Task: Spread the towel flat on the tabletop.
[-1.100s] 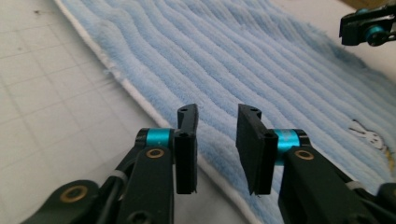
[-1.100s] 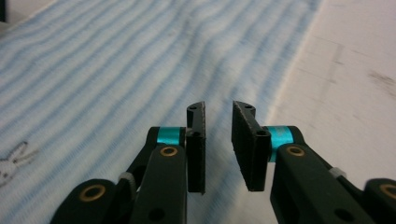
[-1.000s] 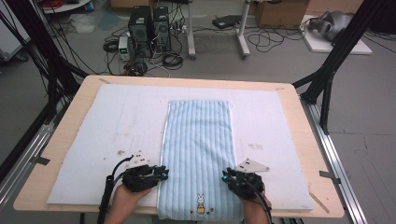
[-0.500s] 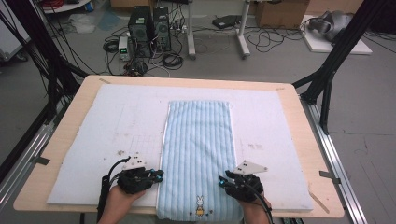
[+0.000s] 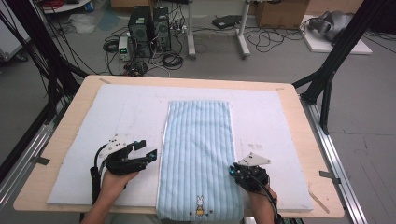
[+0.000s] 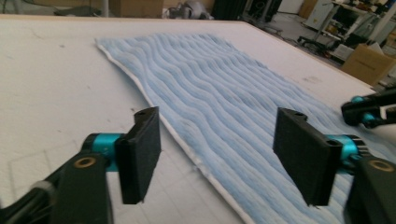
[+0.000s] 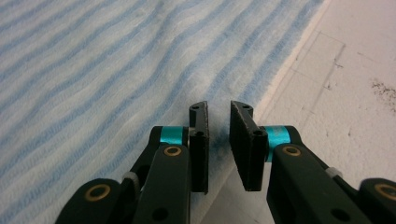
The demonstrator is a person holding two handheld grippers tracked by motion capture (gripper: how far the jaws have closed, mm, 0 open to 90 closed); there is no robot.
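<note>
High view: the pale blue striped terry towel (image 5: 198, 154) lies flat on the white padded mat (image 5: 93, 121), soft and light.

Left gripper view: the left gripper (image 6: 219, 154) has just been opening, wide and empty, beside the hem.

Right gripper view: the right gripper (image 7: 218, 144) has just been closing, a narrow gap left over the towel's edge, the best hold; whether it pinches fabric I cannot tell.

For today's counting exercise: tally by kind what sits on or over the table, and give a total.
Striped blue towel: 1
White mat: 1
Claws: 2, the left claw and the right claw
Total: 4
</note>
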